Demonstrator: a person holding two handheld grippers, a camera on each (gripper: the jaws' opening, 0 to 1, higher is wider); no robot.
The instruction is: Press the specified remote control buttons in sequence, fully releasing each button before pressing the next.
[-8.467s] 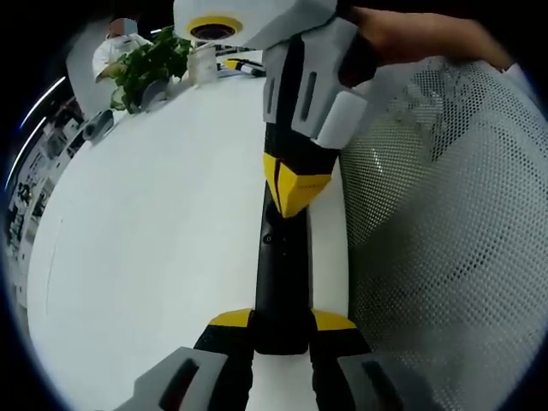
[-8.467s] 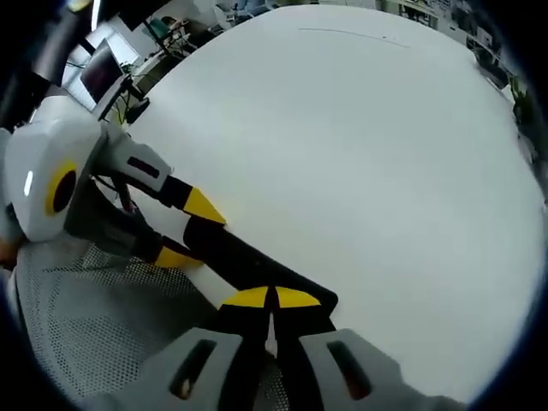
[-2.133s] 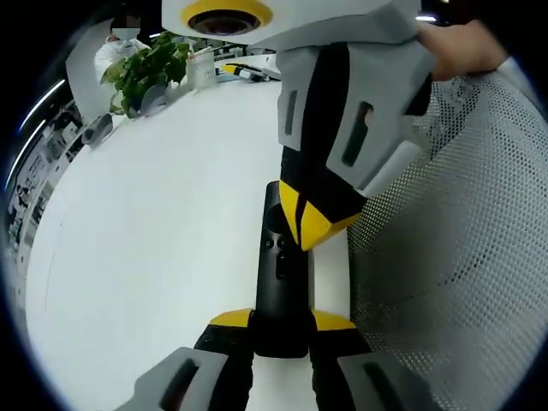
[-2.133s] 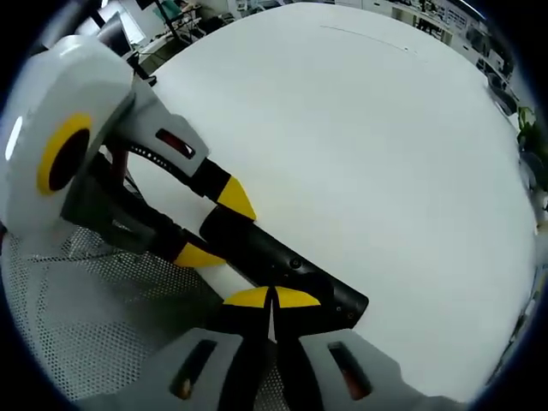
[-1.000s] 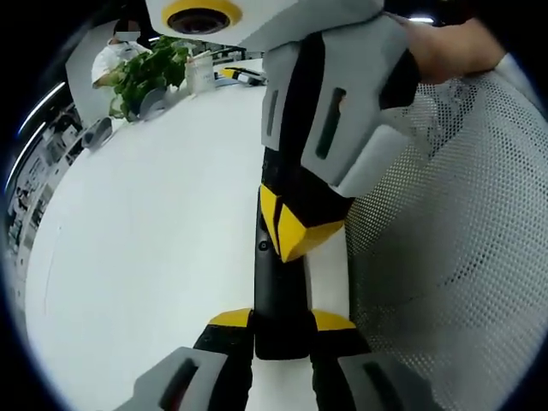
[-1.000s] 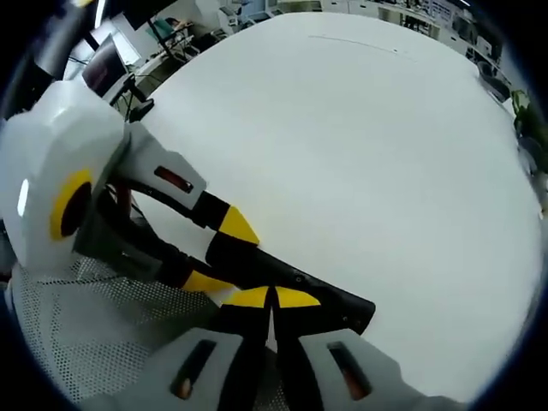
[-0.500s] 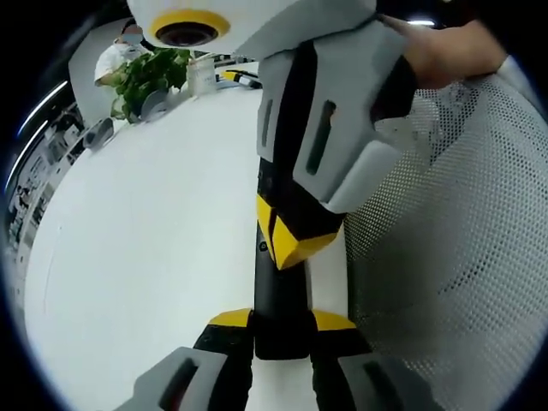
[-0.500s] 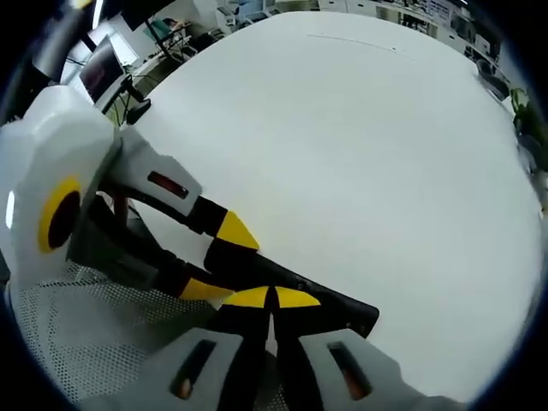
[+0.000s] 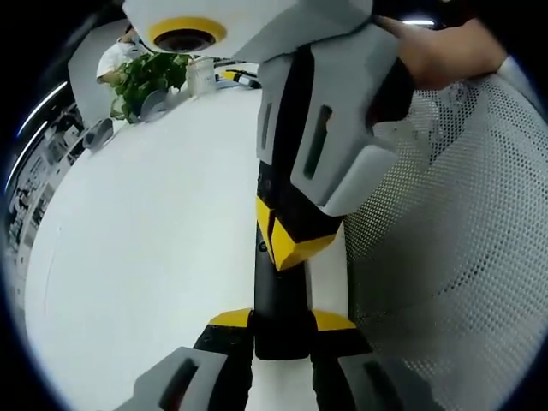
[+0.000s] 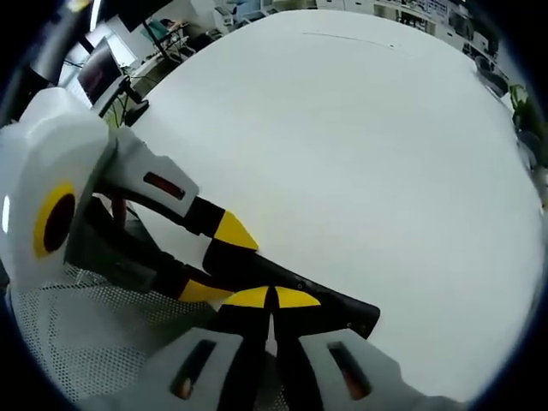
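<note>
Nothing much has moved since half a second ago. Biggest is the white worktop, with a mesh chair beside it. The left gripper has its jaws clamped on the near end of the black remote. The right gripper, jaws together, presses its tips on the remote's top.

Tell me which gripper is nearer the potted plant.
Right. In the left gripper view, the right gripper presses its closed tips on the remote on the side toward the potted plant; the left gripper clamps the remote's opposite end.
</note>
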